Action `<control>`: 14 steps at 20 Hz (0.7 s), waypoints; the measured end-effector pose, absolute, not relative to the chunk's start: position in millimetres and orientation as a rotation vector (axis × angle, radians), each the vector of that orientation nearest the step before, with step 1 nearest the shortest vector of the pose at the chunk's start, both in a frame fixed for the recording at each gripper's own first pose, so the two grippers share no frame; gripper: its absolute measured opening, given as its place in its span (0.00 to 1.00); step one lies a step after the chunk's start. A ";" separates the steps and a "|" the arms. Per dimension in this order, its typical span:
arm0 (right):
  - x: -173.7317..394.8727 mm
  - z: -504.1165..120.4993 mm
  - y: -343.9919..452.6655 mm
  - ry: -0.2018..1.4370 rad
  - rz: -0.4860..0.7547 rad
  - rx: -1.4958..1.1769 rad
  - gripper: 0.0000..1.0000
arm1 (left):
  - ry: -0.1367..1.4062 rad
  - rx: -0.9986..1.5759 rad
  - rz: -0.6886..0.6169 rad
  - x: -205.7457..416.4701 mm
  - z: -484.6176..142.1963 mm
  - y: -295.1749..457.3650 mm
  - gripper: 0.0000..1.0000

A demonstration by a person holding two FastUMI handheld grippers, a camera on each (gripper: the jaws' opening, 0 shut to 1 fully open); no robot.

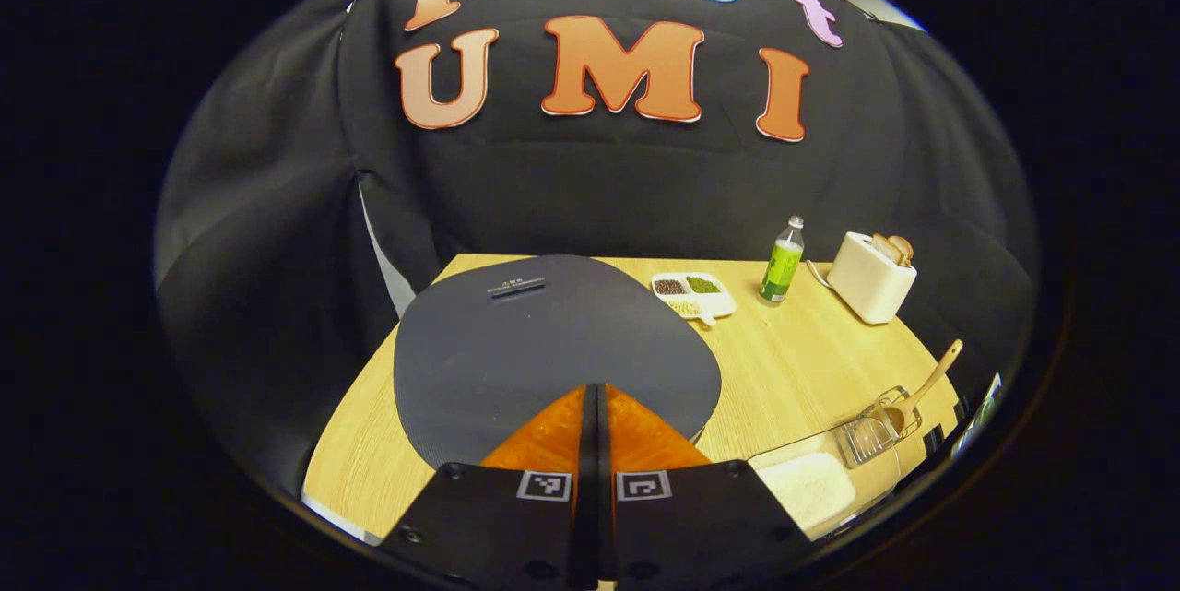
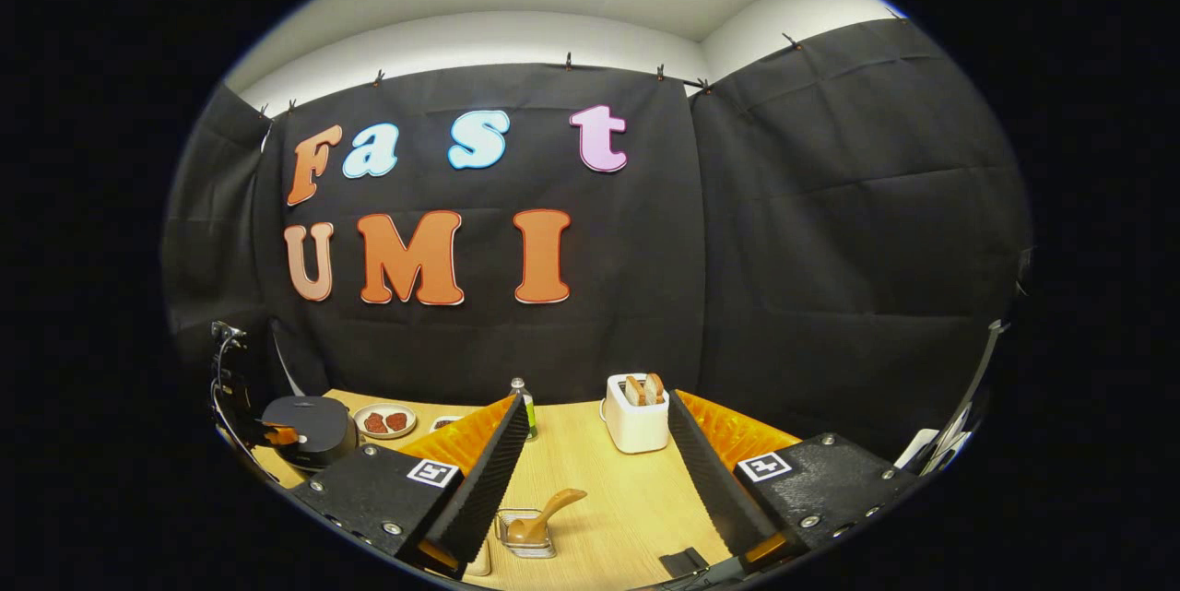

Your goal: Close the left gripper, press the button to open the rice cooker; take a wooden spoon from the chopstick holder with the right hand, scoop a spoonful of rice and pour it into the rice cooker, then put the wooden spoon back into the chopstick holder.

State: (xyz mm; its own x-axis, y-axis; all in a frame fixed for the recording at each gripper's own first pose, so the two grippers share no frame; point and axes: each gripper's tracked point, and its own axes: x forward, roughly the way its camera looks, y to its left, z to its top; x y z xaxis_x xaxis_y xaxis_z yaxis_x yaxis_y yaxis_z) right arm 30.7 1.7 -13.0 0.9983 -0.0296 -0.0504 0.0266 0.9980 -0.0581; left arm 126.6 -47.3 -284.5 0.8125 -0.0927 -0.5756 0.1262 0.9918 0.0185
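The wooden table [image 1: 802,370] carries everything, and its biggest item is the dark rice cooker [image 1: 553,351], lid still down, sitting directly under the left gripper [image 1: 595,416], whose fingers are pressed together into one wedge above the lid's near edge. In the right gripper view the cooker [image 2: 309,430] sits far left with that gripper beside it. The right gripper [image 2: 595,466] hangs spread wide and empty over the table, the toaster [image 2: 636,416] beyond it. The rice container [image 1: 811,485] lies at the table's near right, next to the small wire chopstick holder [image 1: 876,430], where the wooden spoon [image 1: 926,384] leans, handle up. A likely slip: the closed tips may miss the button, which I cannot make out, and slide off the smooth lid. Later, the light holder could tip if the spoon is drawn out at a slant.
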 end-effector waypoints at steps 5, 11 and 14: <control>29.6 -18.3 6.8 0.068 -0.004 -0.068 0.94 | 0.640 -0.089 -0.130 124.2 -290.3 -45.6 0.05; 32.2 -11.0 0.8 0.050 0.000 -0.062 0.94 | 0.488 0.127 -0.105 128.2 -247.4 -41.8 0.01; 34.1 -11.1 -2.7 0.048 0.001 -0.042 0.94 | 0.313 0.103 -0.060 138.7 -165.5 -37.5 0.04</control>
State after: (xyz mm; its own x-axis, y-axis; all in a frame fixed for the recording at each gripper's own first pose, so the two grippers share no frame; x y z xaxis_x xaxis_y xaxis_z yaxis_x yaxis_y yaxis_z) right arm 34.1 -2.7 -11.1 0.9989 -0.0003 -0.0476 -0.0017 0.9991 -0.0423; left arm 138.7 -37.5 -165.5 0.9497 -0.0426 -0.3104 0.0745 0.9930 0.0918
